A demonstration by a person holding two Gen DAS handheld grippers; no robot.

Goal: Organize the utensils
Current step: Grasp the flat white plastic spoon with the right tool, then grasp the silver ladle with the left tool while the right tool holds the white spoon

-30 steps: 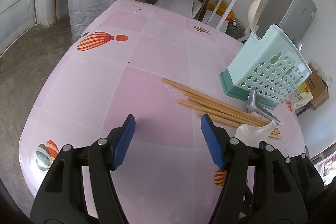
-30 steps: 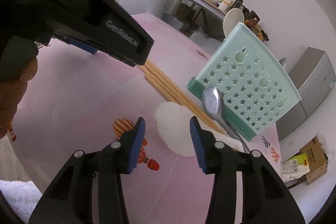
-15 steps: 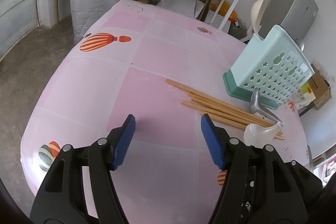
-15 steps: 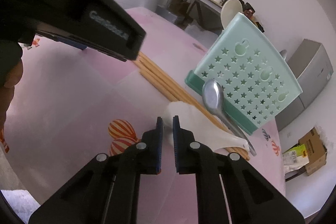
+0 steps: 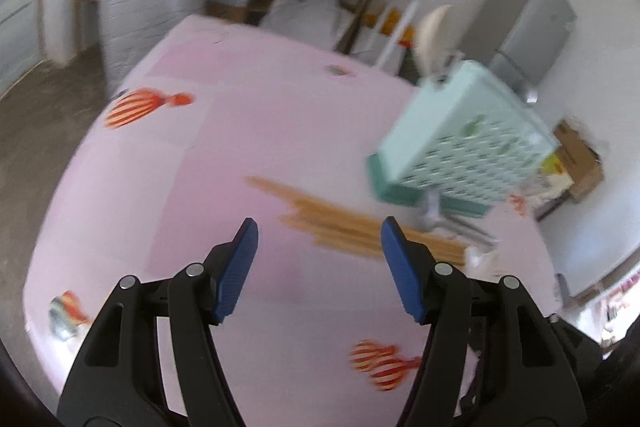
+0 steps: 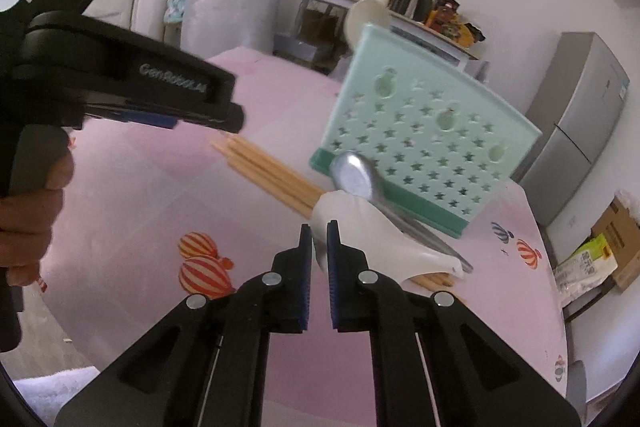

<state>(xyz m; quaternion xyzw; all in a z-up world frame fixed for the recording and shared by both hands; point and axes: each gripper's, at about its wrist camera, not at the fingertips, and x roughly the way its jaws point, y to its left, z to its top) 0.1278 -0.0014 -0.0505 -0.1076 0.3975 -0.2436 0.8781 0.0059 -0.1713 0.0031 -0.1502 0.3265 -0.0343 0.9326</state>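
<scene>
The right claw (image 6: 319, 233) is clenching the white spoon's (image 6: 360, 227) bowl, handle trailing right; the mint holder (image 6: 424, 143) is standing just beyond. The left claw (image 5: 319, 259) is hanging released

Left gripper (image 5: 319, 235) gapes wide; right gripper (image 6: 319, 233) is pinched nearly closed.

Motion-blurred chopsticks (image 5: 360, 227) and holder (image 5: 460, 147); white spoon (image 6: 360, 223) bowl edge hidden between pads.
</scene>
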